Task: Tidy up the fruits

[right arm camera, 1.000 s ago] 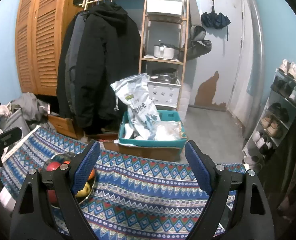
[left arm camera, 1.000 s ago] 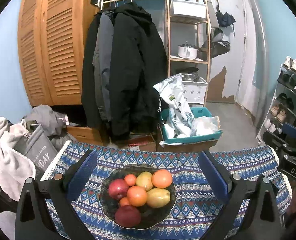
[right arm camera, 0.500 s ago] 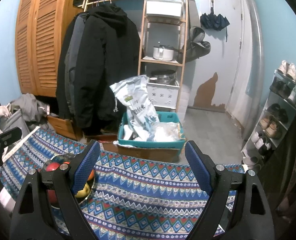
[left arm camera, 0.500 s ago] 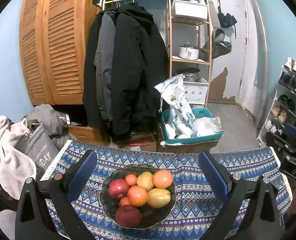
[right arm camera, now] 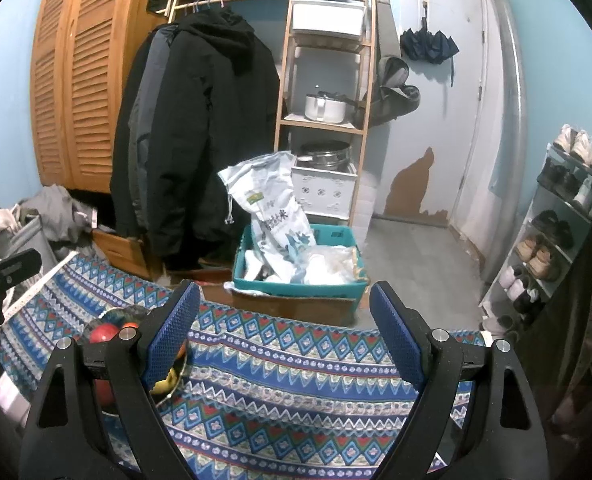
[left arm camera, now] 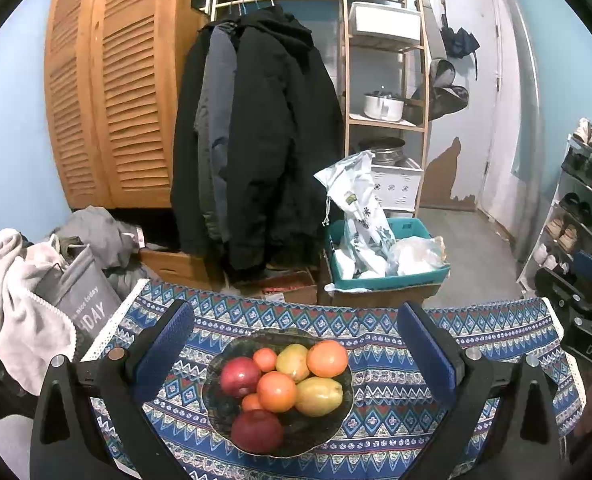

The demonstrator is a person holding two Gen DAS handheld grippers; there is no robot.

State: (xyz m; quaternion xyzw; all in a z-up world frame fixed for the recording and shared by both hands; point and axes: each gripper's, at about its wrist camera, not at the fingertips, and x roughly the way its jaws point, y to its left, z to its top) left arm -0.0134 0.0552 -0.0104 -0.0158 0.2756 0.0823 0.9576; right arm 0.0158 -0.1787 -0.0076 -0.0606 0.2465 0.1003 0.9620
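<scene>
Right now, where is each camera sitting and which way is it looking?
Left wrist: on the left gripper, aimed over the fruit bowl; own blue fingers show.
Right wrist: on the right gripper, aimed over bare tablecloth; own fingers show.
Both see the bowl, cloth, black coats and teal bin.

Bare tablecloth (right arm camera: 296, 380) right of bowl (left arm camera: 223, 412) (unobstructed)

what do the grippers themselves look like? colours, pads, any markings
Both alike: the left gripper and right gripper have black, speckled plastic fingers with silver bolt heads and blue textured pads. The right gripper's body, seen from the left wrist, carries white letters "DAS".
</scene>
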